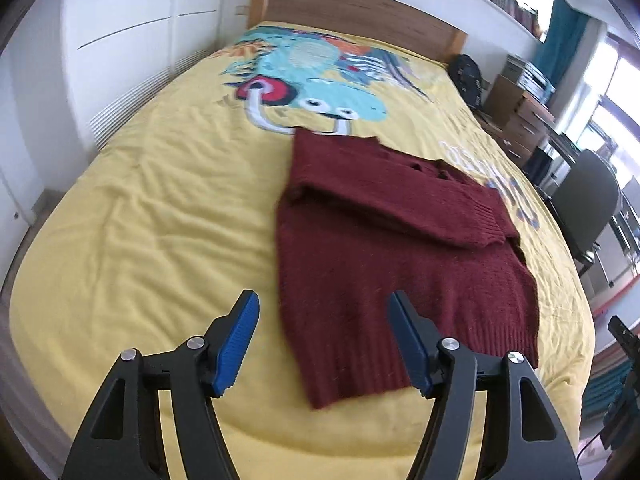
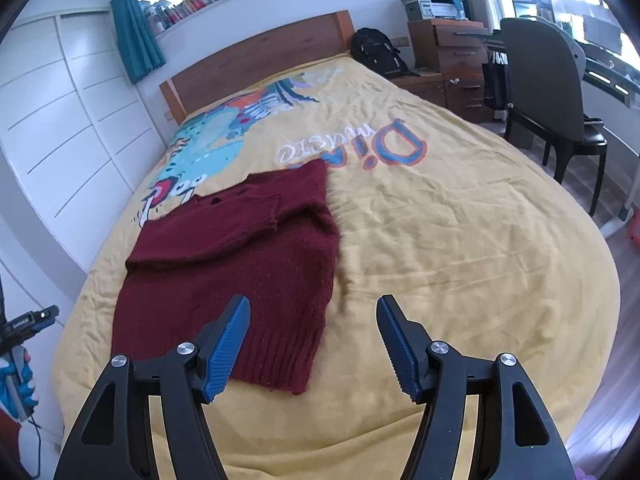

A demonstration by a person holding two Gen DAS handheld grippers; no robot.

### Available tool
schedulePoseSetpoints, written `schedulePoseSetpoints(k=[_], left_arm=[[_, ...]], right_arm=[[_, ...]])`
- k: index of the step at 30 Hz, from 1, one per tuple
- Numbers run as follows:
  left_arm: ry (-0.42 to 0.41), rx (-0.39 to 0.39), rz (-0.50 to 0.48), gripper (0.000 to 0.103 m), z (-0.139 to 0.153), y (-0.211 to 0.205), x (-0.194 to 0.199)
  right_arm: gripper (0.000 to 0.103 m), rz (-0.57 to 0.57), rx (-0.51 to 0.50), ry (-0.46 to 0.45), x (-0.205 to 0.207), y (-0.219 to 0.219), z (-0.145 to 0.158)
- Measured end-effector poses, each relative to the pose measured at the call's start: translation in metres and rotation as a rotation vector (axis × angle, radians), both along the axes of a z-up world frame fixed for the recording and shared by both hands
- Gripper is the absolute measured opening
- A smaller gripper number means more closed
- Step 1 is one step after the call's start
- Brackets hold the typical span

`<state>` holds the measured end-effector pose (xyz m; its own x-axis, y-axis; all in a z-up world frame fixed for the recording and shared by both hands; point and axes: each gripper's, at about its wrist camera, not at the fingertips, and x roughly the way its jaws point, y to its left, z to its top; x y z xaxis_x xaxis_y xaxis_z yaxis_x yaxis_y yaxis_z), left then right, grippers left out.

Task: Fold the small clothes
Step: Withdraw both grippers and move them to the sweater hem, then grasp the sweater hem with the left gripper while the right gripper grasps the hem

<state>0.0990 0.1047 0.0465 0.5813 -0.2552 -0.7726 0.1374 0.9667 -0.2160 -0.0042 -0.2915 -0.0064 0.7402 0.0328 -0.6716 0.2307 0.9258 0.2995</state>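
Note:
A dark red knitted sweater (image 1: 392, 248) lies flat on the yellow bedspread (image 1: 160, 208), sleeves folded across its chest and its ribbed hem toward me. My left gripper (image 1: 322, 300) is open and empty, hovering above the hem's left part. The sweater also shows in the right wrist view (image 2: 240, 264), left of centre. My right gripper (image 2: 314, 306) is open and empty, above the bedspread (image 2: 460, 240) beside the sweater's right hem corner. The left gripper (image 2: 32, 320) shows at the far left edge of the right wrist view.
The bed has a wooden headboard (image 2: 256, 56) at the far end and white wardrobe doors (image 1: 120, 40) on the left. A black backpack (image 2: 376, 50), wooden drawers (image 2: 460, 60) and a grey chair (image 2: 552, 92) stand to the bed's right.

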Motion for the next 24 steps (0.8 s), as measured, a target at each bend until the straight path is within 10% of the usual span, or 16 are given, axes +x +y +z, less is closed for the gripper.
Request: schedulePoseSetpoints(k=[24], left_arm=[[0.304, -0.095, 0.051, 0.061, -0.124, -0.012, 0.011]], right_arm=[[0.067, 0.077, 0.130, 0.243, 0.057, 0.011, -0.108]])
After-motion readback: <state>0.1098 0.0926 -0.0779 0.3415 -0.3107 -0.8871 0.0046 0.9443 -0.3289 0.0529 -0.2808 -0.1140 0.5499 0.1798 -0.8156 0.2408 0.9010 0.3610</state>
